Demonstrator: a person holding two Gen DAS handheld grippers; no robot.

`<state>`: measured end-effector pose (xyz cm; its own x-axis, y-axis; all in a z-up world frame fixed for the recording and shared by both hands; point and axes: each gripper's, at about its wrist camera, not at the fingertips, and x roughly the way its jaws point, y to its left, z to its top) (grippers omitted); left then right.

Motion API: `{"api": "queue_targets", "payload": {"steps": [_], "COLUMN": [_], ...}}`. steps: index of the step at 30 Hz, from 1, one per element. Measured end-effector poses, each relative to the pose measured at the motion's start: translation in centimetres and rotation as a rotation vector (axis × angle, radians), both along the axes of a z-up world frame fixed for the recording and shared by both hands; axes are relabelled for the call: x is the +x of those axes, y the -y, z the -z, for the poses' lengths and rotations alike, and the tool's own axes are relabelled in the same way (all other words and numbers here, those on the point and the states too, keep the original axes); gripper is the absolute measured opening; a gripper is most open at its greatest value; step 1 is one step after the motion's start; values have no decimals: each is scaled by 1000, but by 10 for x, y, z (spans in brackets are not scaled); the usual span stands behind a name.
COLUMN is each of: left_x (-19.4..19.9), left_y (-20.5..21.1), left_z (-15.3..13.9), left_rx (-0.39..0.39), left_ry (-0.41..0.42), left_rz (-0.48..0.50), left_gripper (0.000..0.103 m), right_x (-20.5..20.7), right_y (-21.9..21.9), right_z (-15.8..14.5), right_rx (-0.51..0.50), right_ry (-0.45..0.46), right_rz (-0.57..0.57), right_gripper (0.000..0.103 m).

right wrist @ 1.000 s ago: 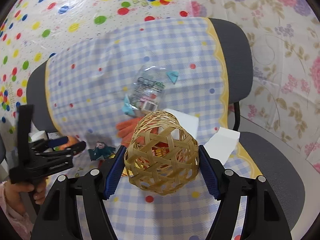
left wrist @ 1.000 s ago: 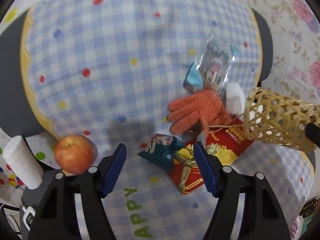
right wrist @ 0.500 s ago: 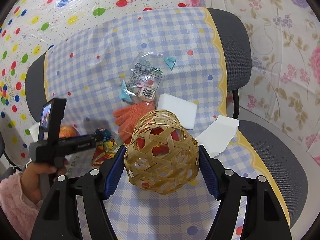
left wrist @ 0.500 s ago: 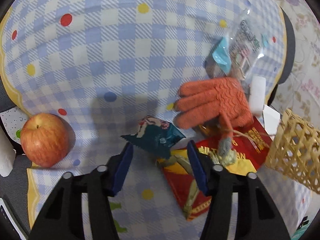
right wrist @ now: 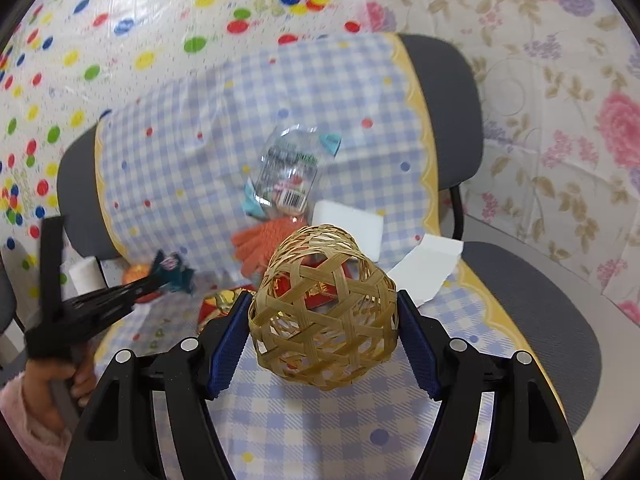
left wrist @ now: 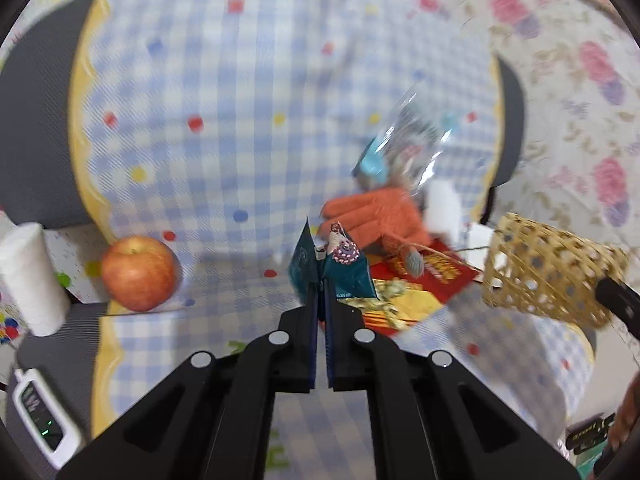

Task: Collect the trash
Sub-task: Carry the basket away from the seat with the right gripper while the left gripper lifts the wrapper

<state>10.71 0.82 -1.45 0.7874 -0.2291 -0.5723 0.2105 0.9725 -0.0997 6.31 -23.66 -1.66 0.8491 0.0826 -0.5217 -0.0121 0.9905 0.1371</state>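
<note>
Teal wrapper (left wrist: 347, 270): your left gripper (left wrist: 320, 286) has it pinched between its pads, lifted clear of the checked cloth (left wrist: 240, 92); part of it sticks up past the fingertips.
Left gripper: your jaws are pressed nearly together, only the thin wrapper between them.
Right gripper (right wrist: 324, 304): you hold the woven bamboo basket (right wrist: 324, 312) across its sides, jaws spread wide to its width, mouth tilted away from you.
Red snack packet (left wrist: 416, 284): lies flat on the cloth, just beyond your left fingertips, between them and the basket.
Orange glove (left wrist: 376, 216): rests beside the red packet, its cuff touching it.
Clear plastic bag (right wrist: 288, 176): farther back on the cloth, touching the glove.
White block (right wrist: 352, 228): just beside the glove.
Apple (left wrist: 138, 268): at the cloth's left edge, well apart from the trash.
</note>
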Motion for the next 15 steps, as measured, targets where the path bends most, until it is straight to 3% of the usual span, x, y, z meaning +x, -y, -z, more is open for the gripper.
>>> {"api": "queue_targets", "payload": {"steps": [4,11,15], "left_x": [-41,-75,-88], "left_y": [-3,7,17], "left_z": [-16,-17,-16], "left_rx": [8,-10,-11], "left_ry": [63,58,55], "left_rz": [16,66,94], "left_gripper": [1,1,1], "right_x": [-25,-70,-87], "right_y": [9,31,29], "right_z": [-13,-46,-58], "right_rx": [-3,75,13], "right_ry": [31,154,162], "right_rz": [45,78,106], "right_gripper": [70,70,70]}}
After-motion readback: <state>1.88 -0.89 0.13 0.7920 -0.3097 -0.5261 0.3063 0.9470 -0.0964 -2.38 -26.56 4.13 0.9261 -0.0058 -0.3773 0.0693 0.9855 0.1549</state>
